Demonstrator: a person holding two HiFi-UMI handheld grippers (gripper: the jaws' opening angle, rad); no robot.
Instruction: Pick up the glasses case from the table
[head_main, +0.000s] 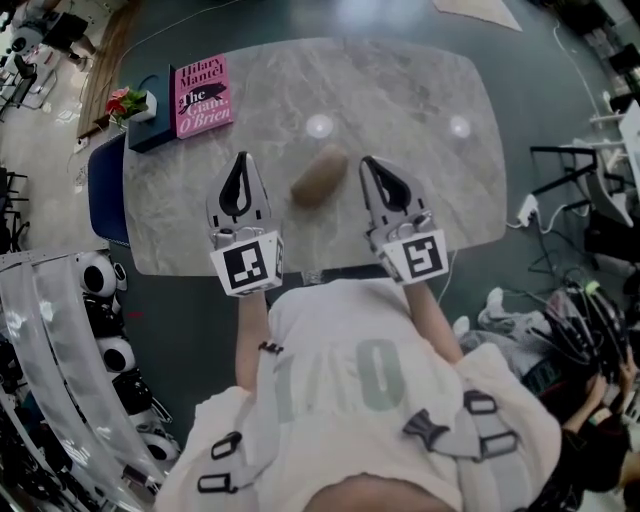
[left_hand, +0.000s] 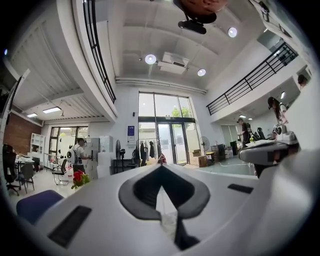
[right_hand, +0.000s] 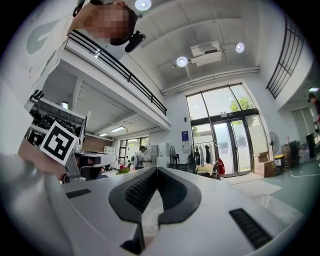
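Note:
The brown glasses case (head_main: 318, 177) lies on the marble table (head_main: 420, 190), a little in from its near edge. In the head view my left gripper (head_main: 241, 162) hangs just left of the case and my right gripper (head_main: 369, 163) just right of it, both apart from it. Each gripper is shut with nothing between its fingers. The left gripper view shows the closed tips of the left gripper (left_hand: 161, 169) pointing level into the room, and the right gripper view shows the same for the right gripper (right_hand: 156, 171). The case is in neither gripper view.
A pink book (head_main: 202, 96) lies on a dark box at the table's far left corner, beside a small red flower pot (head_main: 130, 103). A blue chair (head_main: 105, 190) stands at the left edge. Cables and equipment (head_main: 585, 320) crowd the floor on the right.

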